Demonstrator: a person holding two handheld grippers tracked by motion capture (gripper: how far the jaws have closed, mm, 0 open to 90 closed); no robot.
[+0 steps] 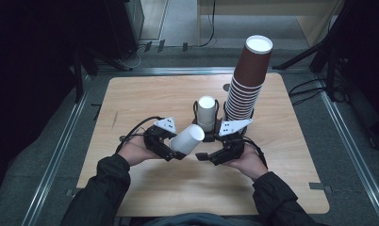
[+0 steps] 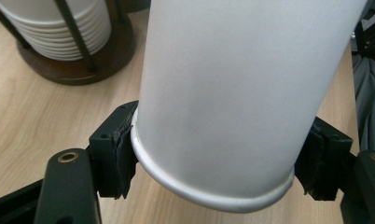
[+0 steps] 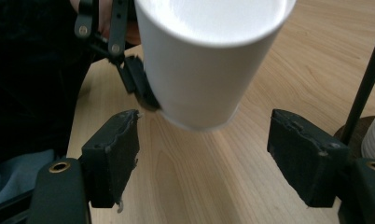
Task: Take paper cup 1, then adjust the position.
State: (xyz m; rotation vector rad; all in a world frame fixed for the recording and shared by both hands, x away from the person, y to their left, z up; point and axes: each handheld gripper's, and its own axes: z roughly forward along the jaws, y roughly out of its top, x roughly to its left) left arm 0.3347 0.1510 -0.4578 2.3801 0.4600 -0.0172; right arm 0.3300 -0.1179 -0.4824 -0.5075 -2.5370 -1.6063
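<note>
Right gripper view shows our right claw [image 3: 204,163] wide open and empty, with the white cup [image 3: 204,65] just ahead between the jaws, its long axis tilted toward us. Beyond, our left claw [image 1: 171,147] clamps its rim.

The high view looks forward and down from above the near edge of the table [image 1: 145,94], far enough back to take in the whole top around the cup holder [image 1: 206,123]. The left gripper view sits very close behind a white cup [image 2: 232,93], facing along the table toward the cup holder [image 2: 78,65] at its upper left. The right gripper view looks from the cup holder's side [image 3: 356,135] at the same white cup [image 3: 204,60], which all three views share.
</note>
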